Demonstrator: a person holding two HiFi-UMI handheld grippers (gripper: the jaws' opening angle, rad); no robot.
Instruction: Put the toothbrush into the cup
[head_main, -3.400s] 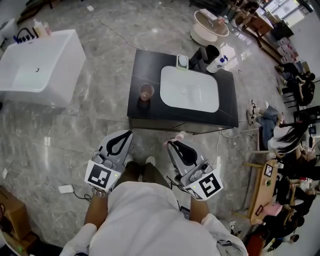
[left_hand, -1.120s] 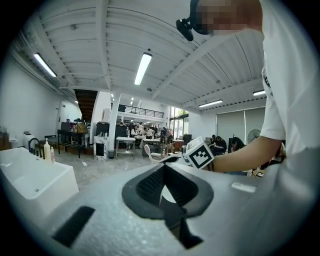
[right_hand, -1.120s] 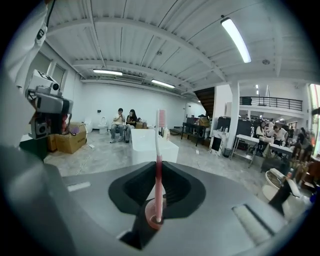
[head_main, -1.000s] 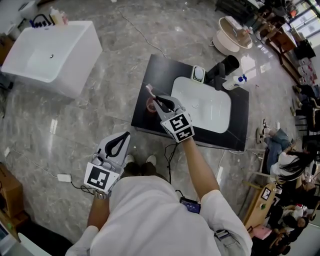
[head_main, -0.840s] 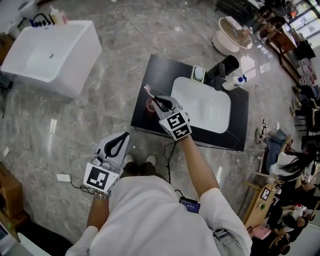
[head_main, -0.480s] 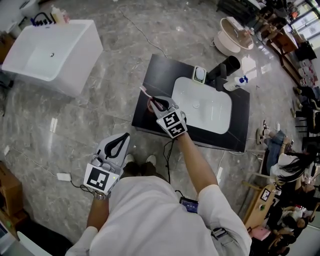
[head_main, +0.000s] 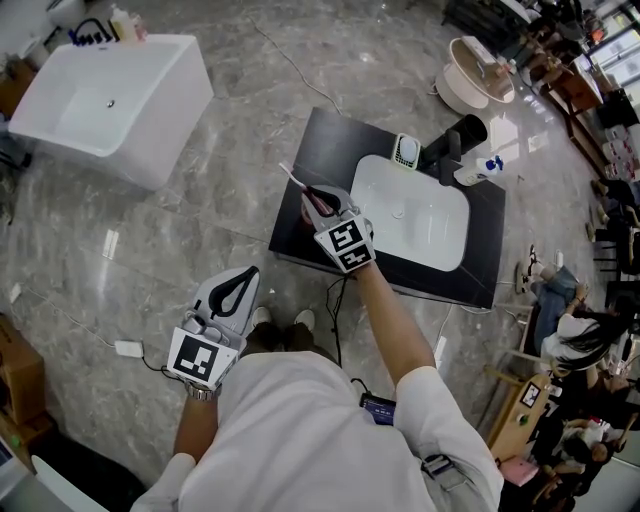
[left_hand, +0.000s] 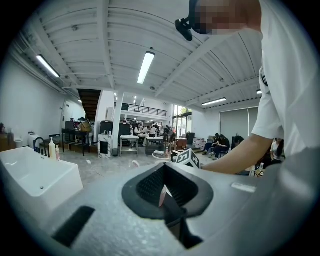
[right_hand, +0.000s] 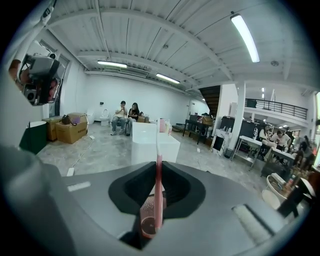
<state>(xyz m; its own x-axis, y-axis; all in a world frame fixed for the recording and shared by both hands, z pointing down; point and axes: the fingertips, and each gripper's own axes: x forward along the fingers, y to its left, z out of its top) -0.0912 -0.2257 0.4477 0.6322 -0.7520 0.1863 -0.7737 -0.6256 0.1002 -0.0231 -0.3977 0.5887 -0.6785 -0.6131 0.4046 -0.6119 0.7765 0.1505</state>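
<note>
My right gripper (head_main: 313, 197) hangs over the left end of the black counter (head_main: 335, 140), shut on the toothbrush (head_main: 289, 177). The toothbrush (right_hand: 158, 170) has a pink handle and a white upper part and stands nearly upright between the jaws. Its lower end dips into the pink translucent cup (right_hand: 146, 221) directly beneath the right gripper (right_hand: 159, 162). In the head view the cup (head_main: 305, 210) is mostly hidden by that gripper. My left gripper (head_main: 243, 273) is held low beside my body, shut with nothing in it; the left gripper view shows the left gripper (left_hand: 164, 166) pointing across the hall.
A white basin (head_main: 410, 215) is set into the counter, with a black faucet (head_main: 452, 145), a white bottle (head_main: 476, 170) and a small white-green item (head_main: 404, 150) behind it. A white bathtub (head_main: 105, 95) stands at the far left. People sit at the right edge.
My right gripper went from beside my body out to the cup with the toothbrush, then shifted slightly left over the cup in the last second. The left gripper stayed put.
</note>
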